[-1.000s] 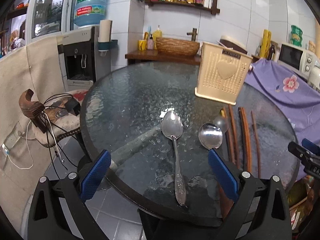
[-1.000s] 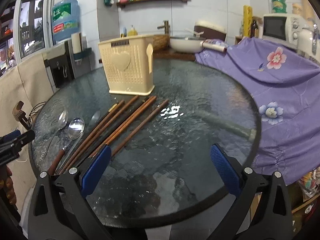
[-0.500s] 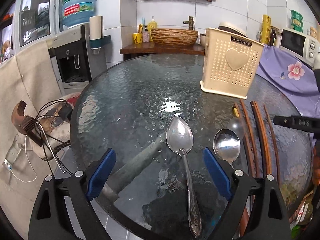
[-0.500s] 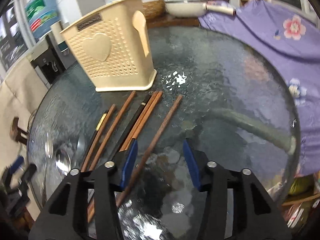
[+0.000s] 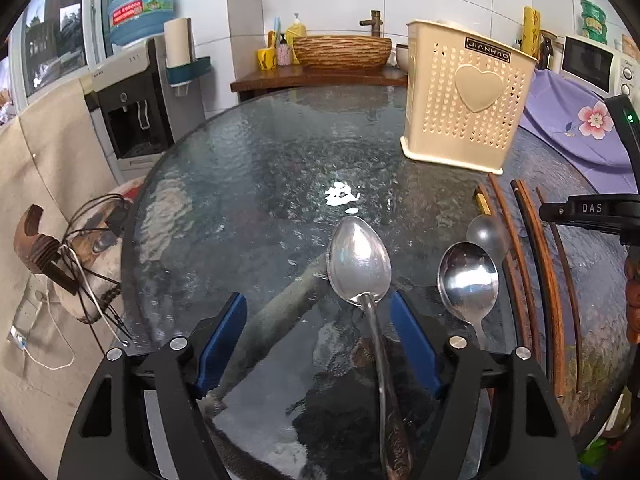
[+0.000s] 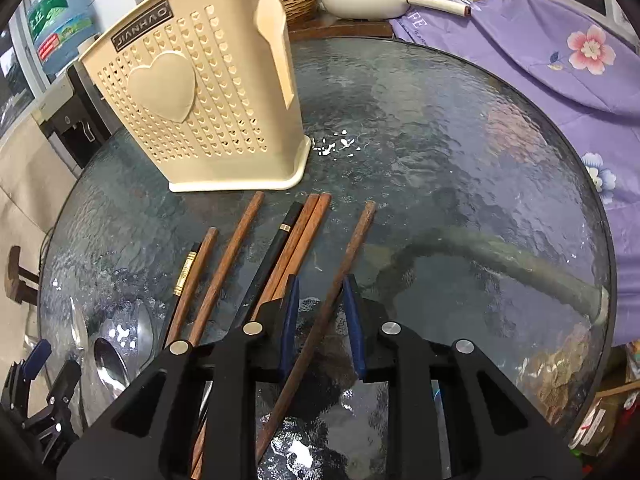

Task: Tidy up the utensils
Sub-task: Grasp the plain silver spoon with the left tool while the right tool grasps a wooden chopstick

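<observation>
A cream perforated utensil holder [image 5: 464, 100] stands upright on the round glass table [image 5: 256, 168]; it also shows in the right wrist view [image 6: 200, 104]. A large metal spoon [image 5: 362, 276] lies between the blue pads of my left gripper [image 5: 318, 340], which is open around its neck. A smaller spoon [image 5: 468, 280] and a clear spoon [image 5: 486, 232] lie to its right. Several wooden chopsticks [image 6: 236, 256] lie side by side. My right gripper [image 6: 320, 320] is partly closed around a single brown chopstick [image 6: 340, 272], with small gaps at the pads.
A purple flowered cloth [image 6: 560, 48] covers furniture right of the table. A water dispenser [image 5: 132, 92], a wooden counter with a basket sink [image 5: 342, 52], and a microwave [image 5: 592, 64] stand behind. Cables and a wooden hook [image 5: 36, 244] lie left of the table.
Both grippers have moved forward and down to the table. The left jaws have narrowed around the large spoon. The right jaws have narrowed around the single chopstick.
</observation>
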Available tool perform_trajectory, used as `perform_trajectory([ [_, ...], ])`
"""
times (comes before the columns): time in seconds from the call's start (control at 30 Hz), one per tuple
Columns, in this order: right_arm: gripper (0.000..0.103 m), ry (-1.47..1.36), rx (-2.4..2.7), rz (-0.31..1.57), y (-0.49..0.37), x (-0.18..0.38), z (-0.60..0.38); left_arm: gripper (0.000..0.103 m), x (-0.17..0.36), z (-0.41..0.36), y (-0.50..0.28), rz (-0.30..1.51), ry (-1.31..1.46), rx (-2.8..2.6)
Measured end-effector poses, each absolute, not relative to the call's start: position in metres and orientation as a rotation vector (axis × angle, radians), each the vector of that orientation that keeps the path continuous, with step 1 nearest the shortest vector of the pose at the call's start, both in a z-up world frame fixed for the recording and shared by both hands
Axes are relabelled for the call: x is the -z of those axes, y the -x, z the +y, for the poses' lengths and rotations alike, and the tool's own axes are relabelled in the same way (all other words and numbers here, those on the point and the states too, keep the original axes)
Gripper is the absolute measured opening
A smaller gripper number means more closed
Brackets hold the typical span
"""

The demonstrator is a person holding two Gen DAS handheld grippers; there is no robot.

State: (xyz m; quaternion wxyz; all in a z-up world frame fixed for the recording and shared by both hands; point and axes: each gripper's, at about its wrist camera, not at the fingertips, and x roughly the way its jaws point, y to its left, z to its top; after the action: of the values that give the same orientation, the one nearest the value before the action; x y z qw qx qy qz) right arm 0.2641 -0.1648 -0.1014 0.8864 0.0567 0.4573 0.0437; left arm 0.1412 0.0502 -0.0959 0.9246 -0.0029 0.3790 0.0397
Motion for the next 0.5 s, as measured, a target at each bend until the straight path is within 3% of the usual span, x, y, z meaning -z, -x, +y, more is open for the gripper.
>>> perform_trajectory([
  [0.37, 0.01, -0.132, -0.105, 0.963, -0.281, 0.102, -0.162, 0.069, 0.101, 0.037, -0.171, 0.806, -0.051, -0.076],
  [0.5, 0.01, -0.138, -0.108, 0.967, -0.29, 0.1, -0.164, 0.063, 0.1, 0.035, -0.181, 0.822, -0.053, -0.063],
])
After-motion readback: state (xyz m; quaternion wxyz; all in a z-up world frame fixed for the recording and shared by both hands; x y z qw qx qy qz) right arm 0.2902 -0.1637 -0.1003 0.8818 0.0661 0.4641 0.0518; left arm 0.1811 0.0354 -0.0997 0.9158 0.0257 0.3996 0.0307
